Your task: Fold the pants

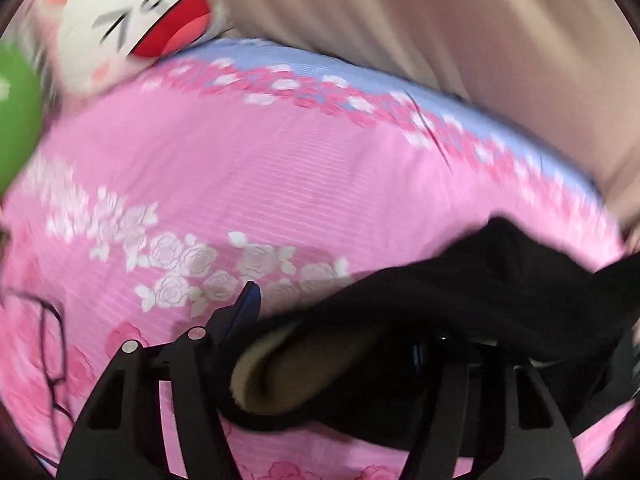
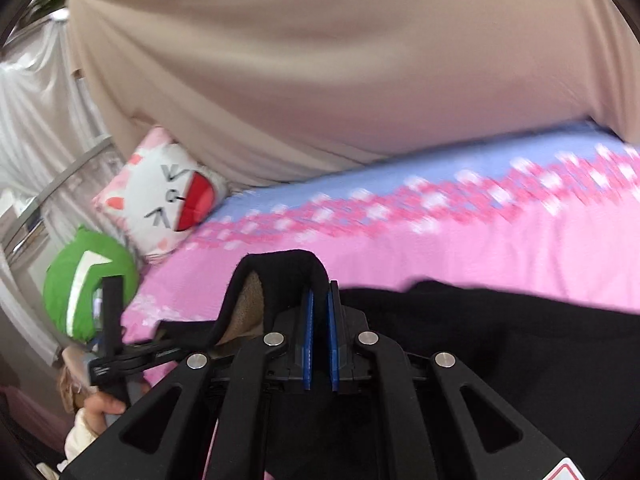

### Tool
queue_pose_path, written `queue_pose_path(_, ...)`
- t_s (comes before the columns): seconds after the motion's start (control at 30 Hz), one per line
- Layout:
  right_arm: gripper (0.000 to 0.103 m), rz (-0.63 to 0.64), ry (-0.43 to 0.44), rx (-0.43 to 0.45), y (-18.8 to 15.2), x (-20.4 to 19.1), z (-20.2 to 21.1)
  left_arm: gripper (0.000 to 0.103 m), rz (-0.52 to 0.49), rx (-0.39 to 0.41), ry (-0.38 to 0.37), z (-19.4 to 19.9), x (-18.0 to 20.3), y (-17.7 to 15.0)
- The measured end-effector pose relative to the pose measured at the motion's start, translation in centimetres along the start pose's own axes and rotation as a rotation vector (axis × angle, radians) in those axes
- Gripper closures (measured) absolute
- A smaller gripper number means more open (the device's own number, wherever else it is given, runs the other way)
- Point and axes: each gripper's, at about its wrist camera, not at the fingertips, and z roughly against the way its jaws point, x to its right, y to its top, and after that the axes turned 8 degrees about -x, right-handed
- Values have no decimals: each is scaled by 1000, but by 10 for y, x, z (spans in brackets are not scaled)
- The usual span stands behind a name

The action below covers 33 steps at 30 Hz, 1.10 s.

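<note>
Black linkage arms filled the lower edge of both wrist views. Between them, the right gripper (image 2: 321, 332) had its blue-padded jaws drawn almost together on a raised fold of the black pants (image 2: 500, 340), whose tan fleece lining (image 2: 244, 312) showed at the opened edge. The garment lay across the near part of the pink floral bedsheet (image 2: 480, 248), lifted at the gripped points.

The left gripper (image 1: 340, 320) had only one blue finger (image 1: 246, 308) exposed; the pants (image 1: 460, 292) draped over the rest. Whether its jaws were closed on the cloth could not be determined from that view. The right wrist view showed this gripper (image 2: 160, 354) touching the garment's edge, but too small to settle the matter.

Probable faults:
- Slippage. The right pads appeared to hold a thin fold near their tips; a sideways pull could free it.
- Uneven fold. If only one layer was pinched, the lining side could sag and the edges would not align.
- Snagging. Loose cloth over the left linkage could catch when the jaws moved.

Limits of observation: both views were motion-blurred. The far legs and waistband were cut off, so the fold stage could not be read. A cat-face cushion (image 2: 168, 196) and a green plush toy (image 2: 84, 280) lay at the bed's far end, well apart from the garment, before a beige curtain (image 2: 340, 60).
</note>
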Motion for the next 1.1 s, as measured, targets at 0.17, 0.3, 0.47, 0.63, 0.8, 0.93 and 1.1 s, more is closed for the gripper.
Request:
queue_pose_path(0.17, 91, 169, 197, -39, 13, -91, -38, 43, 351, 137, 94, 19, -71, -23)
queue_pose_path(0.3, 88, 365, 255, -318, -34, -161, -117, 42, 451, 129, 117, 28, -111, -28)
queue_pose_path(0.47, 79, 386, 228, -321, -63, -155, -104, 28, 322, 198, 244, 62, -106, -30)
queue_pose_path(0.63, 71, 305, 43, -270, -56, -104, -73, 18, 203, 163, 194, 63, -88, -25)
queue_pose_path(0.8, 68, 286, -32, -264, -66, -86, -55, 16, 180, -11, -39, 37, -73, -43)
queue_pose_path(0.93, 67, 246, -64, -247, -73, -74, -42, 13, 203, -37, -67, 27, -61, -55)
queue_pose_path(1.1, 62, 184, -123, -205, -74, -48, -12, 62, 200, -10, -68, 9, -42, -36)
